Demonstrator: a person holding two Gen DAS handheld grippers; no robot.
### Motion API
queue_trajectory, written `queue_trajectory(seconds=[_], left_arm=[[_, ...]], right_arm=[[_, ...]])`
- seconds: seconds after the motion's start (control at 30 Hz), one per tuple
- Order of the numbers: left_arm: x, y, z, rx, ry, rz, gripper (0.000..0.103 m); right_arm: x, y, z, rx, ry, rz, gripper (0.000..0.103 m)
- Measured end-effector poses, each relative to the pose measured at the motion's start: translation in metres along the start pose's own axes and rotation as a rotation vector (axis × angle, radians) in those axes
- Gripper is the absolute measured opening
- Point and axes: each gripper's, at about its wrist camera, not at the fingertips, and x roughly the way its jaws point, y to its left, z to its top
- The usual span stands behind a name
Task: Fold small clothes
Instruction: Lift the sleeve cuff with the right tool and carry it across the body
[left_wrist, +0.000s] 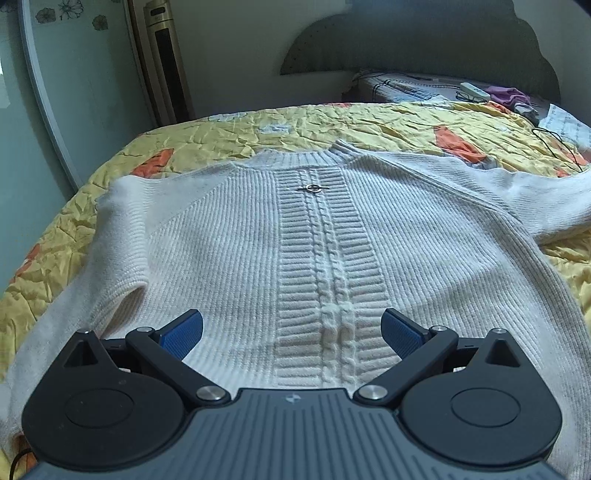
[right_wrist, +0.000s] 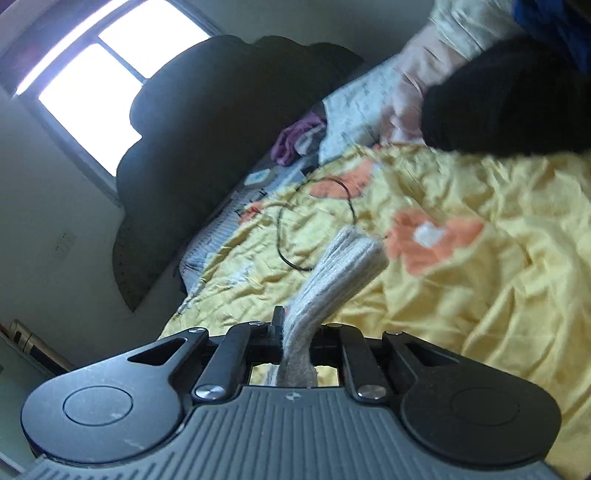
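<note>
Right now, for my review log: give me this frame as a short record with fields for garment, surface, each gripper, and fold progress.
garment: cream knit sweater, spread flat, front up, collar away from the camera
surface: yellow flowered bedspread
left gripper: open, above the sweater's lower part, holding nothing
right gripper: shut on sleeve cuff, which sticks out past the fingers
clutter: black cable on the bedspread
fold progress: no fold visible yet

Cream cable-knit sweater (left_wrist: 314, 236) lies flat, front up, on the bedspread (left_wrist: 332, 122).
</note>
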Motion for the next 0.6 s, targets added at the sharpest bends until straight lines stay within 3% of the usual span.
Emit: queue_trajectory(seconds=[0.17, 0.37, 0.6], left_arm=[[0.012, 0.013, 0.003, -0.015, 0.002, 0.056, 0.103], [0.020, 0.027, -0.002, -0.060, 0.023, 0.044, 0.103], [0.020, 0.036, -0.006, -0.078, 0.027, 0.051, 0.103]], right_arm=[[-0.024, 0.077, -0.011, -0.306, -0.070, 0.016, 0.015], [-0.026, 0.138, -0.092, -0.527, 0.102, 0.114, 0.015], [-0.039, 0.204, -0.158, -0.622, 0.191, 0.242, 0.015]])
